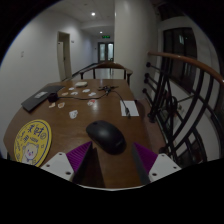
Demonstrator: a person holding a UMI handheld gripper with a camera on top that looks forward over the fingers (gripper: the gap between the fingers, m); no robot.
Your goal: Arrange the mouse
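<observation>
I hold the gripper [110, 160] low over the bench [60, 115], fingers spread wide, purple pads [78, 155] facing inward. The mouse [106, 136] rests on the bench just ahead of the fingertips, roughly centred on the gap, not touched by either side. I judge this lines it up for a straight grasp. A yellow round mat [35, 140] lies beside it; papers [129, 107] and a dark device [40, 98] sit further off.
</observation>
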